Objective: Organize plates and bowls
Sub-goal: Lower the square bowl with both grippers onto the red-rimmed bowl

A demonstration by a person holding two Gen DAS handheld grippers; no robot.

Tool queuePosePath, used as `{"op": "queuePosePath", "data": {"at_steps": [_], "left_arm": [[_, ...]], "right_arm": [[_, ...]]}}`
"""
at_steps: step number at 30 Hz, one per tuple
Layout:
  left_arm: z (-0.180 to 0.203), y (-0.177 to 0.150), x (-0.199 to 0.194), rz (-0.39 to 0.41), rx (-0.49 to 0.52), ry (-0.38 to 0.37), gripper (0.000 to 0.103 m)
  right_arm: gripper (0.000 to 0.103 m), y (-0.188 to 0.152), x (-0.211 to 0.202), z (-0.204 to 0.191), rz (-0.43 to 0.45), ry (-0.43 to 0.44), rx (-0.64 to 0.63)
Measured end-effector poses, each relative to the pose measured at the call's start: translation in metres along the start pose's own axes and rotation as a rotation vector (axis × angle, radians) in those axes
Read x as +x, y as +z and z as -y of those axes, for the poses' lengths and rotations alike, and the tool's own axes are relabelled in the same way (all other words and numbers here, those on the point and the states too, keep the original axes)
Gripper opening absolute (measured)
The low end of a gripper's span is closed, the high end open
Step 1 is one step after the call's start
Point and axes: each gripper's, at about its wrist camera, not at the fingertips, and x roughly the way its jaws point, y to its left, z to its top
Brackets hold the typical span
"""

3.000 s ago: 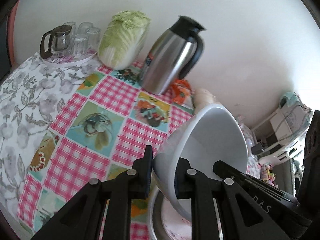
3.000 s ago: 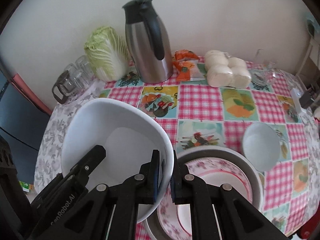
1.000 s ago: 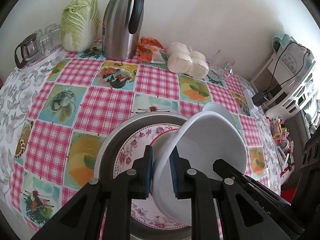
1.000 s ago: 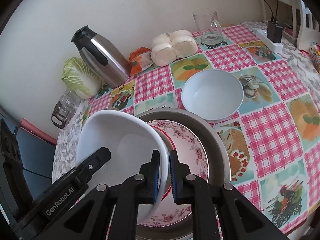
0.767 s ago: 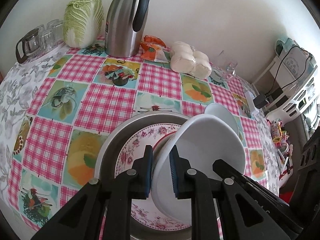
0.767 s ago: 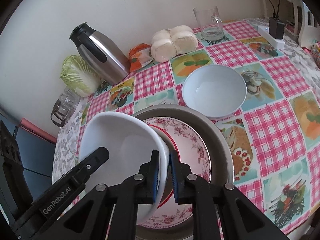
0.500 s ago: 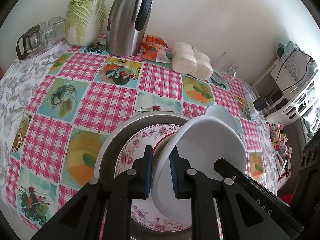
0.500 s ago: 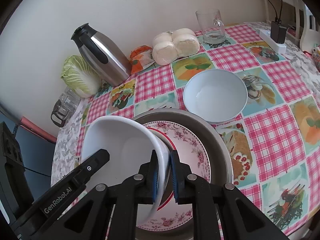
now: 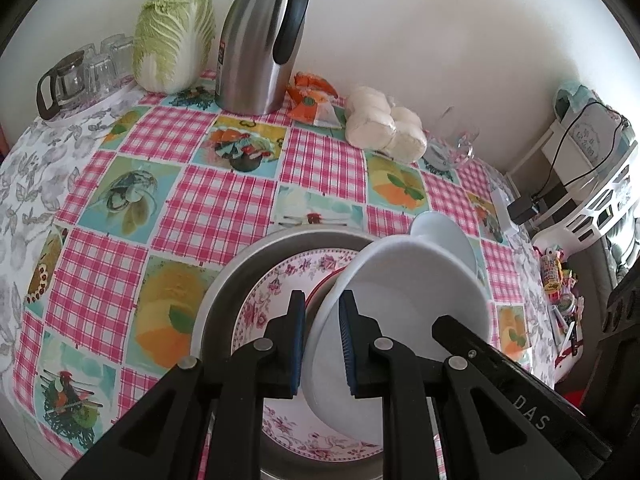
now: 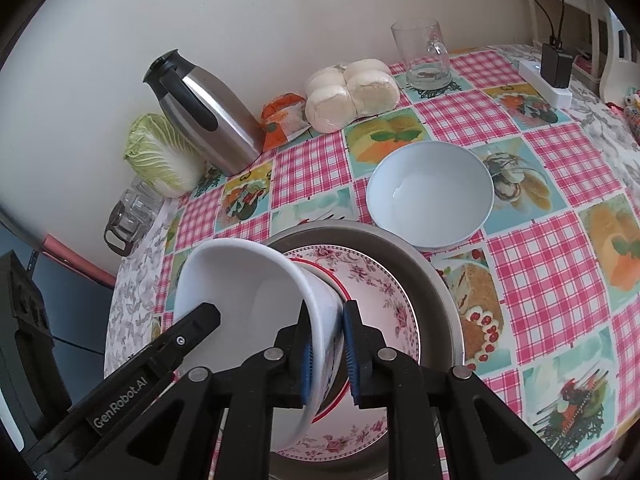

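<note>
Both hand-held grippers (image 9: 322,344) (image 10: 325,354) hold white bowl (image 10: 248,292) tilted, apparently mouth toward camera.

We count two white bowls: a large one (image 10: 240,292) tilted at 7 o'clock and a smaller one (image 10: 430,192) at 1 o'clock of the plates. There is one floral plate (image 10: 384,292) inside one metal pan (image 10: 440,280). At 11 o'clock we find one steel thermal jug (image 10: 208,116) and one napa cabbage (image 10: 160,160). We count four white buns (image 10: 352,94) in one pack at 12 o'clock, one orange packet (image 10: 284,118), one glass mug (image 10: 422,56), one glass teapot (image 9: 60,84) and two grippers.
</note>
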Motion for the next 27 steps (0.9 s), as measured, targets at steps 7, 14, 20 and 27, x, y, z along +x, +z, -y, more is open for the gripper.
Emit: {"op": "queuePosePath", "data": {"at_steps": [7,14,20,27], "left_arm": [[0.0006,0.001,-0.0061,0.016,0.0,-0.002,0.017],[-0.0028,0.0002,-0.0029,0.007,-0.012,0.003,0.018],[-0.0014,-0.0002,-0.0025,0.005,-0.007,0.008,0.018],[-0.0003,0.0005,-0.0087,0.01,0.003,0.029,0.019]], "right_arm": [[0.018,0.0023,-0.0026,0.0039,0.006,0.019,0.009],[0.017,0.0031,-0.0035,0.0049,0.006,0.024,0.013],[0.017,0.0021,0.0017,0.0073,-0.003,0.016,0.015],[0.017,0.0022,-0.0007,0.0064,-0.009,0.007,0.009]]}}
